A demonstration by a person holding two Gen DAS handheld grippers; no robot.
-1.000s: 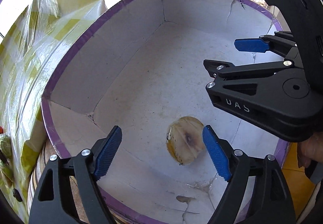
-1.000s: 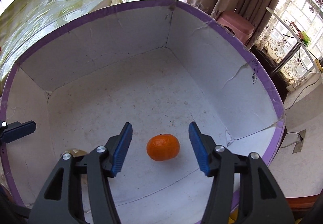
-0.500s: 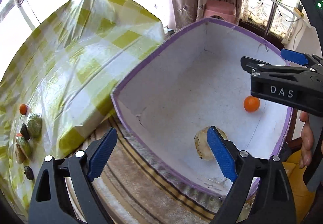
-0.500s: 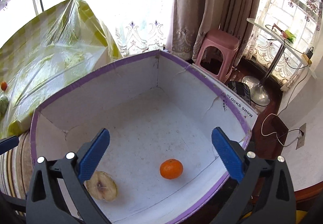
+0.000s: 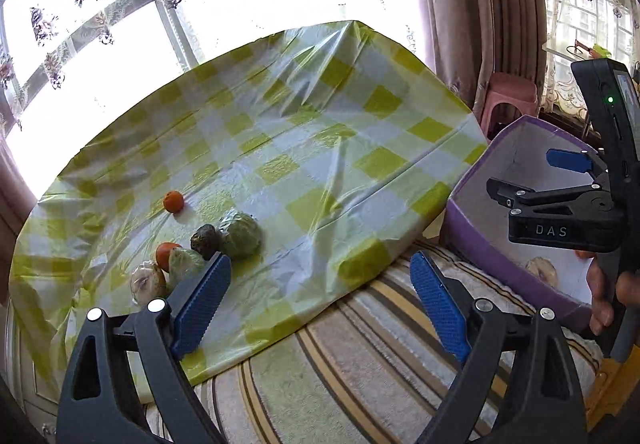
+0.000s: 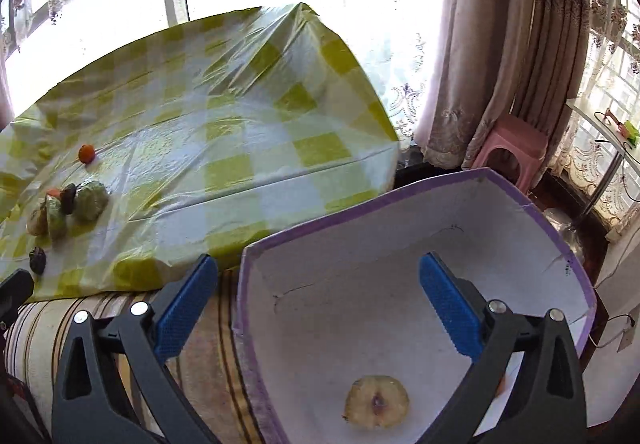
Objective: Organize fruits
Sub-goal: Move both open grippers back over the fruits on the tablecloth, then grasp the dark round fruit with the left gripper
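A white box with a purple rim stands on a striped surface beside the table. A pale yellow fruit lies inside it. Several fruits lie on the checked tablecloth: an orange, a green wrapped fruit, a dark fruit, a second orange and a pale wrapped one. My left gripper is open and empty above the table's edge. My right gripper is open and empty above the box.
The green-and-white plastic tablecloth hangs over the table edge. A striped cloth surface lies below. A pink stool, curtains and a glass side table stand behind the box.
Both grippers have risen out of the box and turned left toward the table. The orange in the box is now hidden behind my right gripper's finger.
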